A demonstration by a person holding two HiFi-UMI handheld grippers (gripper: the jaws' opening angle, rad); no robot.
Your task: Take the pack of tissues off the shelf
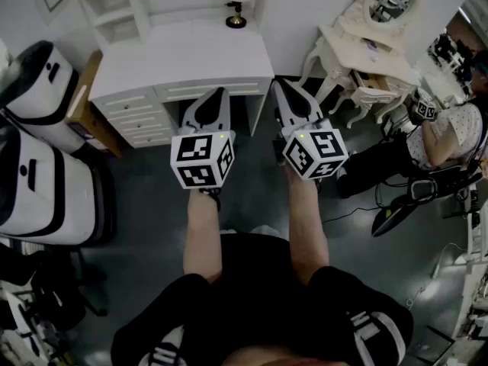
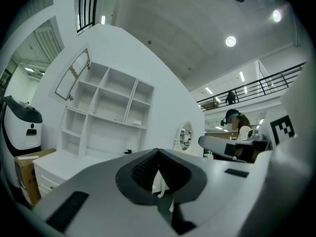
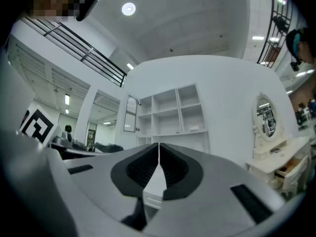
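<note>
Left tongs [image 1: 219, 92], right tongs [image 1: 279, 83], both closed, one white desk [image 1: 191, 52], one shelf [image 3: 170, 110]

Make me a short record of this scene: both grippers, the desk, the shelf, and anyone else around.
left hand-held gripper: shut, empty, aimed at the shelf
right hand-held gripper: shut, empty, aimed at the shelf
desk: white, with drawers, ahead of both grippers
shelf: white cubbies at the desk's back
on shelf: small white item, too small to identify
person: seated at right, near the vanity
stage: neither gripper at the shelf yet
</note>
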